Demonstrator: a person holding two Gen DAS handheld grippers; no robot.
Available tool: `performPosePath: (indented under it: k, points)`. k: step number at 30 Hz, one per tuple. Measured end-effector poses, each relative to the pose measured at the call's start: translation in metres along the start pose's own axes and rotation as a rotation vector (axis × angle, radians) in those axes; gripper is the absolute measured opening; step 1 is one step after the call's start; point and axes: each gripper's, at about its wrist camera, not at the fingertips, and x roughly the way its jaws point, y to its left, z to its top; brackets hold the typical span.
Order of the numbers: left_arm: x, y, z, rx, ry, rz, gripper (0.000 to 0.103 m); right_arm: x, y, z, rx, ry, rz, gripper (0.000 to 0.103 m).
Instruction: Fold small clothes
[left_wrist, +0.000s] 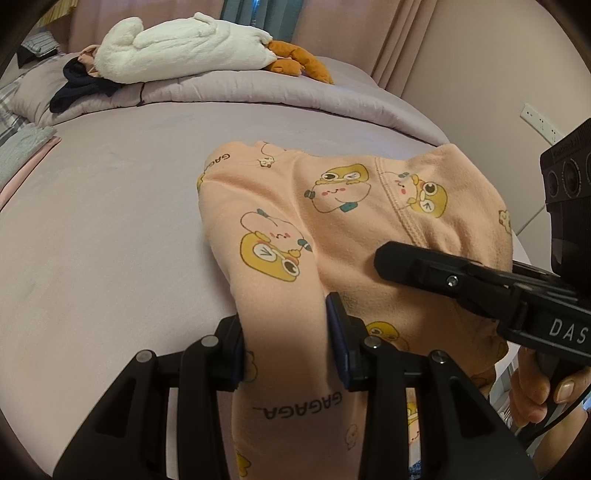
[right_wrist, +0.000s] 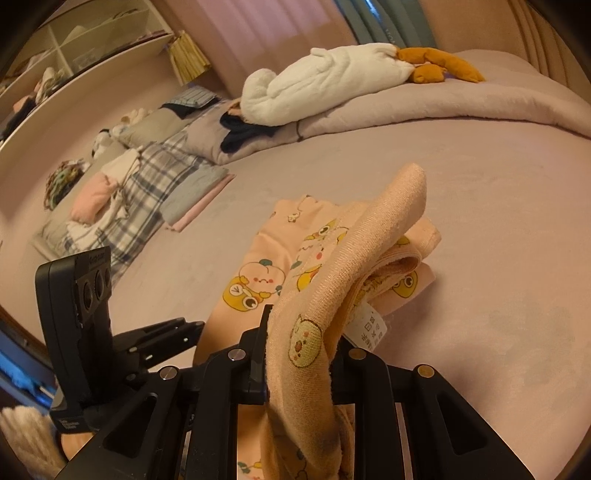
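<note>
With the left gripper (left_wrist: 286, 339) pinching a bunched fold of the peach cartoon-print garment (left_wrist: 332, 206) and the right gripper (right_wrist: 299, 354) clamping its edge, the thick fleece is risking slipping free and sagging unevenly onto the bed (right_wrist: 498, 206).

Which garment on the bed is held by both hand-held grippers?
The peach cartoon-print garment, clamped in both; the dark garment and the folded clothes lie untouched farther back.

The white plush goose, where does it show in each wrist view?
Left wrist: goose at upper left, lying on the folded duvet.
Right wrist: goose at upper centre, on the same duvet.
Shared landmark: its orange feet, pointing right in both.
</note>
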Motion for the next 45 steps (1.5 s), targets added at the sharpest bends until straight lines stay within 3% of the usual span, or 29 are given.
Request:
performPosePath:
  k: [26,45]
  points:
    - [-0.041,0.064,-0.003,-0.135,-0.058,0.081,0.036,0.045,0.059,0.024,-0.136,0.049,0.083,0.023]
    - [-0.031,0.102,0.023,-0.154,-0.071,0.127,0.036,0.074,0.068,0.048,-0.157,0.059,0.099,0.023]
